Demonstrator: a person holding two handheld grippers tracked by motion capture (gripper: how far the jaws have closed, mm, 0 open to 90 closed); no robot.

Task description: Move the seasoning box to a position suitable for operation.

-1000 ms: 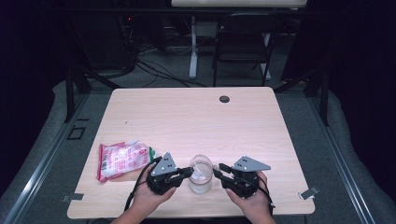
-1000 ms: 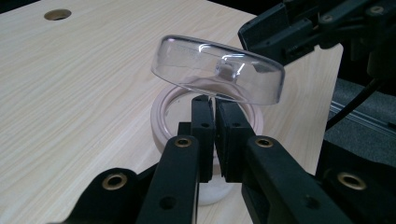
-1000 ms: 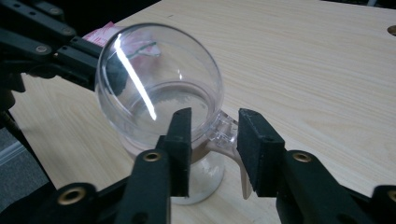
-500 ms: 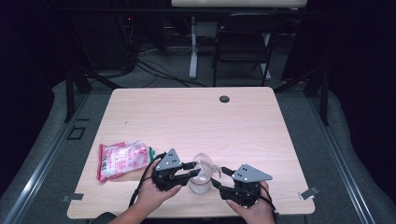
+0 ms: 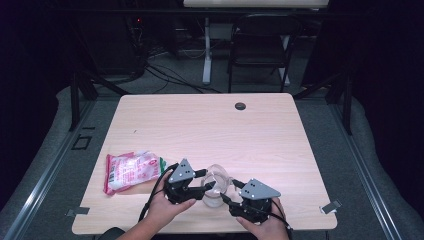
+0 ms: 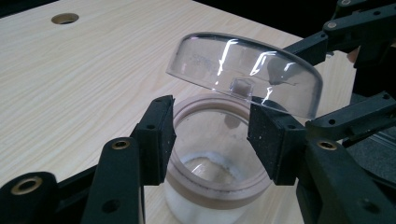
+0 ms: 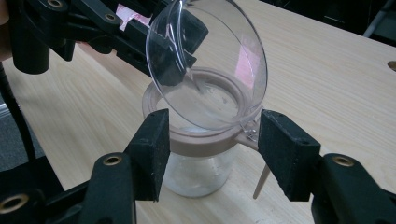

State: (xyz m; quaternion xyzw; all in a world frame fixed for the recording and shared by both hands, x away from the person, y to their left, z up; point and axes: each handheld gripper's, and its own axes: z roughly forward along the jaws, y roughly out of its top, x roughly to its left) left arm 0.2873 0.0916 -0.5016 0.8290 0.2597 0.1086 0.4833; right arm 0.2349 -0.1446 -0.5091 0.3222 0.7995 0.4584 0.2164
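Note:
A clear jar point(image 5: 214, 196) with a tan collar point(image 6: 219, 186) stands near the table's front edge. Its clear dome lid point(image 6: 243, 70) is tilted up on its hinge over the mouth, also seen as the lid point(image 7: 210, 60). My left gripper point(image 5: 206, 180) comes in from the left, and its jaws press the collar on both sides; the same left gripper point(image 6: 210, 123) looks down into the jar. My right gripper point(image 5: 229, 191) is at the jar's right front. The right gripper point(image 7: 215, 135) has its jaws spread wide either side of the collar point(image 7: 201, 142). A thin tan stick point(image 7: 260, 183) hangs from the collar.
A red and white snack bag point(image 5: 131, 170) lies to the left of my left hand. A round cable hole point(image 5: 240, 106) sits at the table's far edge. A chair point(image 5: 260, 45) and cables lie beyond the table point(image 5: 200, 130).
The right gripper has drawn back toward the front edge. The dome lid has swung up off the jar's mouth. The left gripper stayed at the jar.

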